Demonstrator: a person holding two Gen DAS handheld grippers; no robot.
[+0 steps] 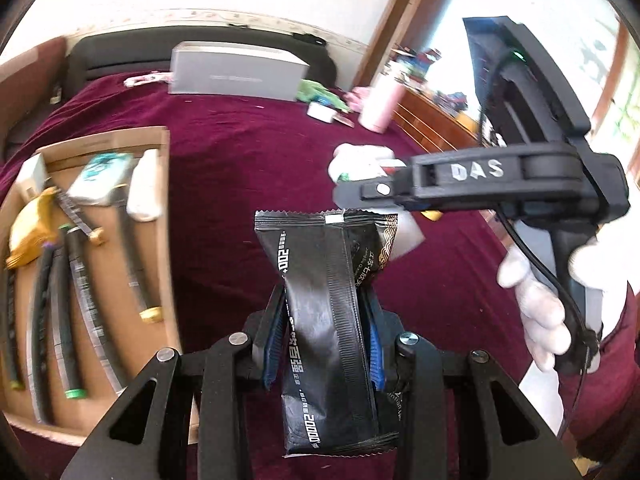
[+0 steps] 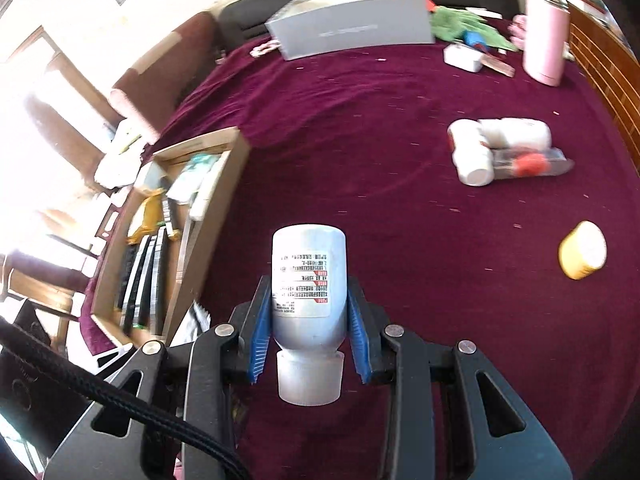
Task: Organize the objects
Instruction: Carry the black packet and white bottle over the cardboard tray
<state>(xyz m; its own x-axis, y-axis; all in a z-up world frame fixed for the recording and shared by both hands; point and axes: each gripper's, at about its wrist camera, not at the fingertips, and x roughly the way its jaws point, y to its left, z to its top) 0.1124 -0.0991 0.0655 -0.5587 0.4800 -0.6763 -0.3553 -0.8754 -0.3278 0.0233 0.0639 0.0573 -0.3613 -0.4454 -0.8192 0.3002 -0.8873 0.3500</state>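
Note:
My left gripper [image 1: 323, 312] is shut on a black foil packet [image 1: 328, 320] with white print, held upright above the maroon cloth. To its left lies a cardboard tray [image 1: 164, 184] with toy swords, a teal pack and a white piece. My right gripper [image 2: 308, 304] is shut on a white plastic bottle [image 2: 307, 284], its cap toward the camera. The same cardboard tray [image 2: 224, 200] lies to the left of it. In the left wrist view the right gripper [image 1: 352, 192] shows from the side, held by a white-gloved hand [image 1: 540, 312], with the bottle [image 1: 352, 160] at its tip.
On the maroon cloth [image 2: 360, 128] lie two white bottles with a clear pack [image 2: 500, 152] at the right and a yellow jar [image 2: 582, 250] nearer. At the back stand a grey box [image 2: 352, 24] and a pink tumbler [image 2: 546, 36]. A wooden rail [image 2: 604, 64] bounds the right side.

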